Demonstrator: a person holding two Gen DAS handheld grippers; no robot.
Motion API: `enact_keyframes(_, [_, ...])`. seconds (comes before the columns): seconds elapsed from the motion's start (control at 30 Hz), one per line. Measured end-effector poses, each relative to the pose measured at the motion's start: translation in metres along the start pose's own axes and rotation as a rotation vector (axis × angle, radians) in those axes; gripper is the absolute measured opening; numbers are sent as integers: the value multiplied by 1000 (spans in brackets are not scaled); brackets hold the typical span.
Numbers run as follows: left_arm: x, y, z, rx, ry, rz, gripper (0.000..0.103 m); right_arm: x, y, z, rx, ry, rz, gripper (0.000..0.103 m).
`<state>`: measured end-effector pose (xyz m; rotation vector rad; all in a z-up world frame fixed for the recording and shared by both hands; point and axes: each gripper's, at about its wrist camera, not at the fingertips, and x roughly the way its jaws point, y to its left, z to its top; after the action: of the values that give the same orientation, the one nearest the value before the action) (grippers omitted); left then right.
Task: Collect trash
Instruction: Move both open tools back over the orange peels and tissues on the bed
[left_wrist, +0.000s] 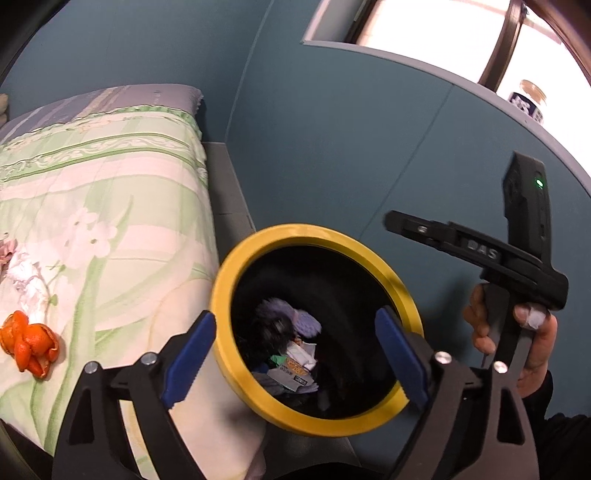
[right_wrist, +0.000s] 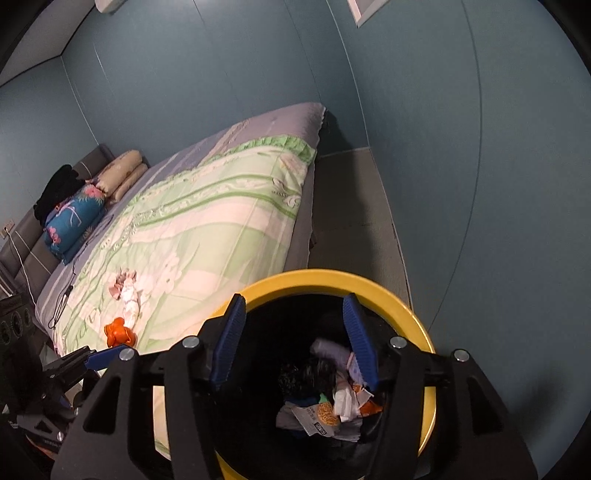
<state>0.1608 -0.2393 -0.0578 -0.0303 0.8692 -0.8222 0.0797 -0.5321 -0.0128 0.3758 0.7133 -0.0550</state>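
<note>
A black bin with a yellow rim (left_wrist: 391, 273) stands on the floor beside the bed; it also shows in the right wrist view (right_wrist: 424, 332). Wrappers and paper scraps (left_wrist: 295, 365) lie at its bottom, also in the right wrist view (right_wrist: 328, 410). My left gripper (left_wrist: 295, 354) is open and empty over the bin mouth. My right gripper (right_wrist: 295, 343) is open and empty above the bin; its body shows in the left wrist view (left_wrist: 517, 266). An orange peel (left_wrist: 29, 341) and crumpled tissue (left_wrist: 26, 277) lie on the bed, also in the right wrist view: peel (right_wrist: 119, 332), tissue (right_wrist: 127, 291).
The bed has a green floral quilt (right_wrist: 207, 221), with pillows (right_wrist: 123, 171) and a folded blue blanket (right_wrist: 74, 221) at its head. A black cable (right_wrist: 62, 295) lies on the quilt. A teal wall (left_wrist: 332, 129) stands close behind the bin. Grey floor (right_wrist: 351, 221) runs between bed and wall.
</note>
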Motion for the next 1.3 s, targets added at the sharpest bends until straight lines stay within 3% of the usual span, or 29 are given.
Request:
enact_keyframes(0.33, [-28, 37, 11, -44, -82, 114, 93, -10, 33, 2, -89, -70, 90, 62])
enact_keyframes(0.6, [-64, 94, 17, -123, -153, 216, 93, 0, 89, 4, -193, -85, 180, 68])
enact_keyframes(0.97, [-116, 194, 19, -272, -245, 363, 94, 55, 182, -6, -345, 22, 263, 68])
enact_keyframes(1.3, [-125, 280, 4, -390, -229, 457, 94, 108, 260, -45, -506, 143, 352, 68])
